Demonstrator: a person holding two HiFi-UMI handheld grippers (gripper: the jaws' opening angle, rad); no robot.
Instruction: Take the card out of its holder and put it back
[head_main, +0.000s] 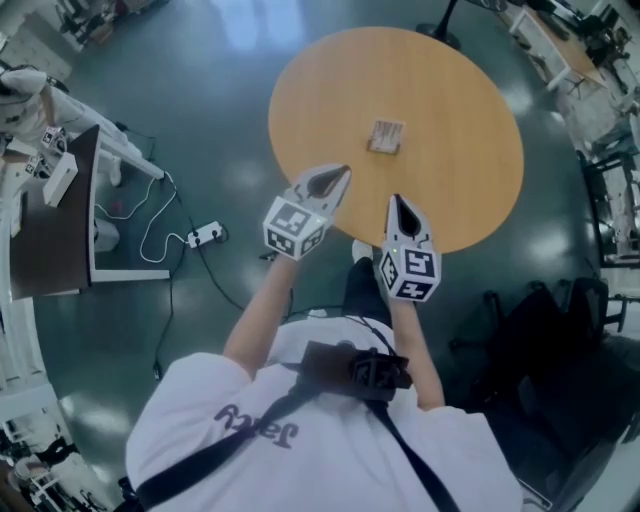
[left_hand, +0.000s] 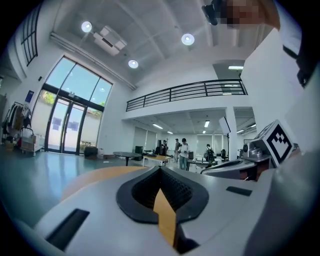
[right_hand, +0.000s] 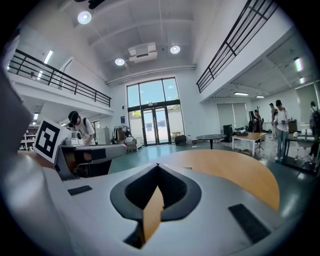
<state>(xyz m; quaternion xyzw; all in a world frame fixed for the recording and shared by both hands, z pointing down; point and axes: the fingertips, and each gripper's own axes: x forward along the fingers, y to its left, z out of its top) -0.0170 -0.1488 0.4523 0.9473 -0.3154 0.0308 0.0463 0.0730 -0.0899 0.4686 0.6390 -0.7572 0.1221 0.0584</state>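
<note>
A small card in its holder (head_main: 386, 136) lies near the middle of the round wooden table (head_main: 450, 90). Both grippers hover over the table's near edge, short of the holder and apart from it. My left gripper (head_main: 343, 173) is shut, jaws together with nothing between them (left_hand: 160, 170). My right gripper (head_main: 396, 201) is shut and empty as well (right_hand: 157, 167). The gripper views look level across the hall, and the holder does not show in them. Each view catches the other gripper: the right gripper (left_hand: 235, 167) in the left one, the left gripper (right_hand: 85, 152) in the right one.
On the floor to the left lie a white cable and a power strip (head_main: 205, 235), beside a dark desk (head_main: 50, 220). Black chairs (head_main: 560, 330) stand at the right. Other tables (right_hand: 250, 136) and people stand far off in the hall.
</note>
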